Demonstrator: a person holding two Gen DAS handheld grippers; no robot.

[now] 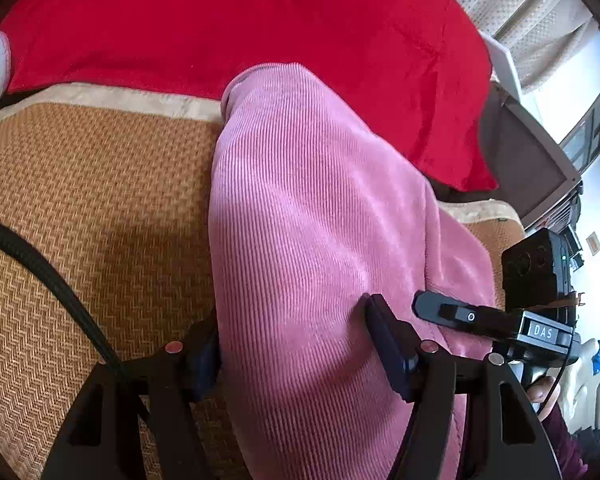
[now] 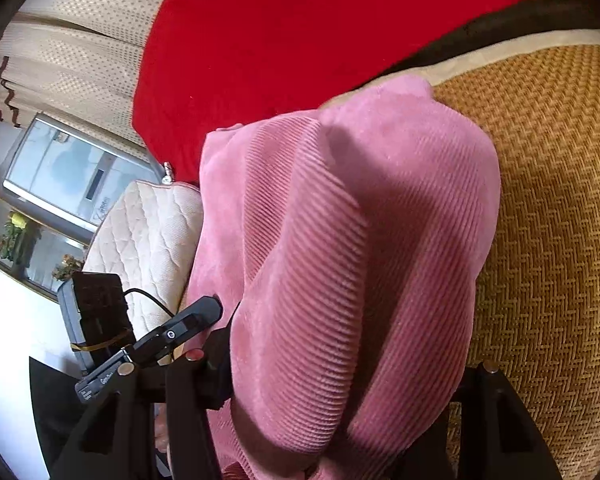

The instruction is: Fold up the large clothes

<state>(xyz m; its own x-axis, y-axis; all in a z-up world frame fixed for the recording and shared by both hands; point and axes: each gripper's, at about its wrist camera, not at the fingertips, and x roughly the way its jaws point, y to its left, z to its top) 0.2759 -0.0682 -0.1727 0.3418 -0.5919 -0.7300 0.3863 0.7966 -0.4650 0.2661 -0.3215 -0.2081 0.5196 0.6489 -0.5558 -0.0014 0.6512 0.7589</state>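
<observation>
Pink ribbed corduroy garment held between both grippers over a tan woven herringbone mat.

In the left wrist view the garment filled the centre and lower right of the frame, its folded end reaching a red plush blanket at the top. The left gripper was clenched on the garment, cloth bulging between its fingers at bottom centre. In the right wrist view the right gripper was likewise clamped on the garment, the mat at right, and a cream quilted cushion at left.
</observation>
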